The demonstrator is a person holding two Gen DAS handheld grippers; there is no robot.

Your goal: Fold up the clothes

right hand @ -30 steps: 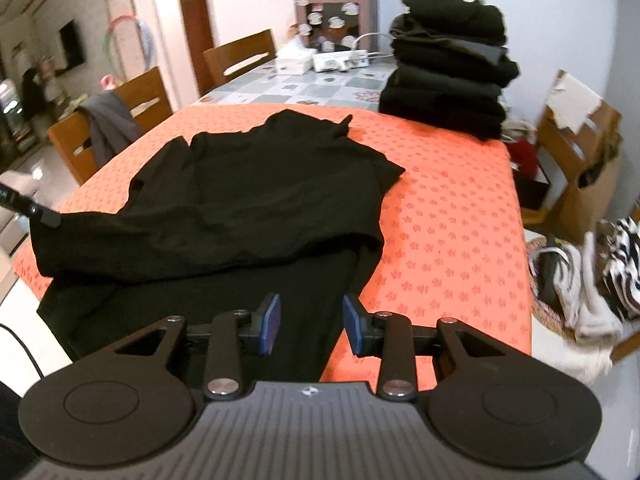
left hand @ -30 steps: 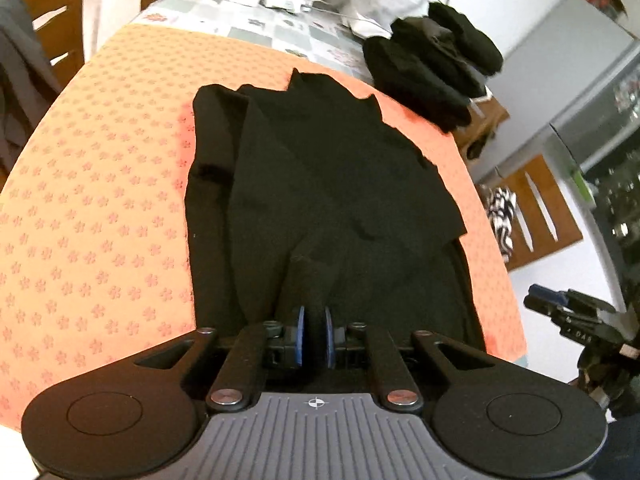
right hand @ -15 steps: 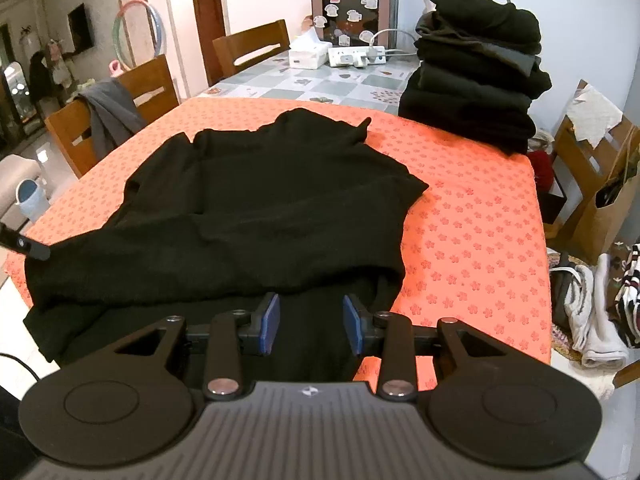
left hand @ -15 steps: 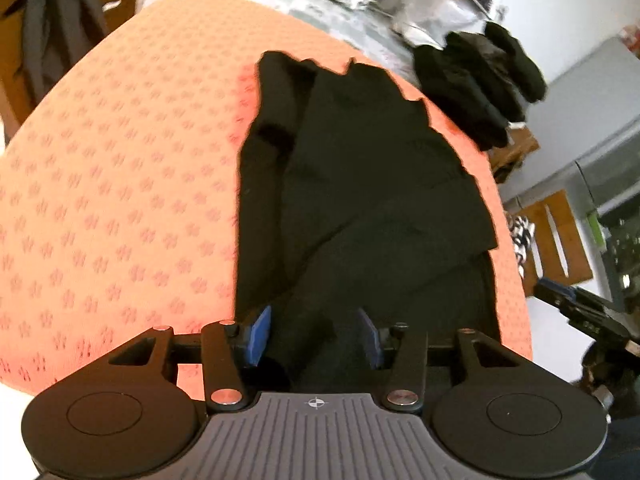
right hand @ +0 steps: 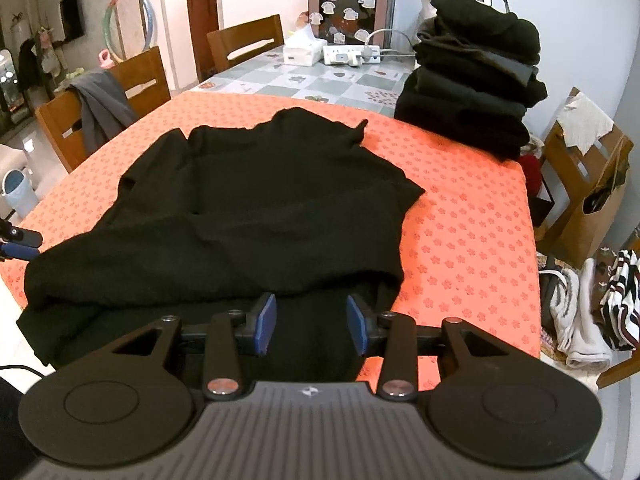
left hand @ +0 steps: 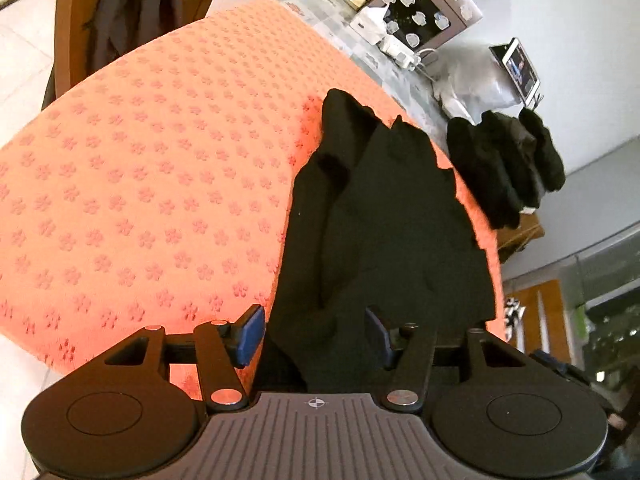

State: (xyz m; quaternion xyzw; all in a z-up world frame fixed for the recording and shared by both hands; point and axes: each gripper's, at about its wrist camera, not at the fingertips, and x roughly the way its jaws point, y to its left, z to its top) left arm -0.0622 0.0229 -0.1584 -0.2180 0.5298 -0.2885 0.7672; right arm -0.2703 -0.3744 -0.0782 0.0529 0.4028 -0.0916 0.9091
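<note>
A black garment (right hand: 256, 208) lies partly folded on the orange flower-patterned table cover (right hand: 472, 216), one side laid over its middle and its hem hanging over the near edge. My right gripper (right hand: 311, 323) stands open at the near edge, over the garment's lower part. My left gripper (left hand: 316, 334) is open too, with loose black cloth (left hand: 384, 220) lying between its spread blue pads without being pinched. The left gripper's fingertips (right hand: 20, 242) show at the left edge of the right wrist view.
A stack of folded dark clothes (right hand: 472, 76) stands at the table's far right corner. Wooden chairs (right hand: 132, 80) line the left side, one with a grey garment (right hand: 102, 110) draped on it. A power strip (right hand: 352, 54) and boxes sit at the far end; laundry (right hand: 588, 312) lies at right.
My left gripper, shut on the garment a second ago, has opened and let it go. The cloth now rests on the table. My right gripper stayed open and moved slightly closer.
</note>
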